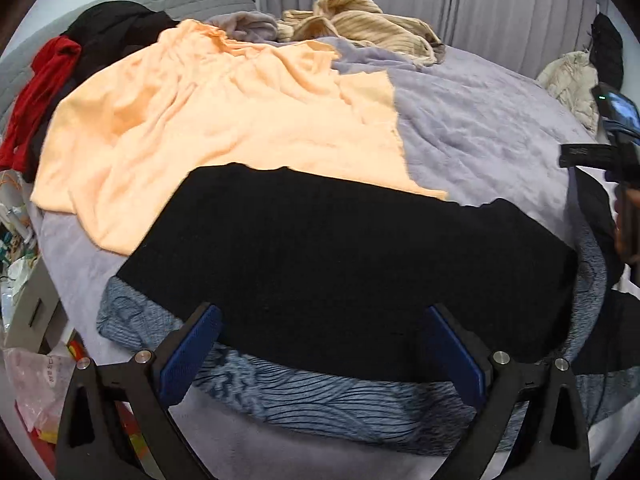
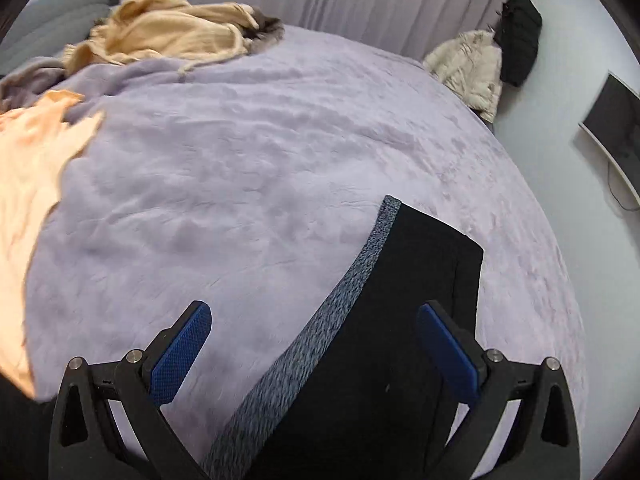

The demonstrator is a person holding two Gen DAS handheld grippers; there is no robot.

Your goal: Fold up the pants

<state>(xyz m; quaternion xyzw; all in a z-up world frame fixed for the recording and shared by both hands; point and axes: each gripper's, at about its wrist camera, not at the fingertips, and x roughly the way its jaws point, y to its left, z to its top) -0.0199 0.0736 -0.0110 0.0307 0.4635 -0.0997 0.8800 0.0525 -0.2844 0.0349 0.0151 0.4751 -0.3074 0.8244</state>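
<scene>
The pants [image 1: 340, 272] lie flat across the bed: black cloth on top with a blue-grey marled layer [image 1: 320, 400] showing along the near edge. My left gripper [image 1: 322, 320] hovers open over their near edge, empty. In the right wrist view the pants' end [image 2: 400, 320] runs away from me, with a blue-grey strip [image 2: 320, 328] along its left side. My right gripper [image 2: 314, 318] is open above it, empty. The right gripper's body shows at the right edge of the left wrist view [image 1: 620, 152].
A lilac fleece blanket [image 2: 260, 160] covers the bed. An orange garment [image 1: 224, 120] lies just beyond the pants. Beige clothes [image 1: 360, 20], black clothes [image 1: 116, 28] and red clothes [image 1: 44, 88] are piled at the far side. A cream jacket [image 2: 472, 68] sits past the bed's right edge.
</scene>
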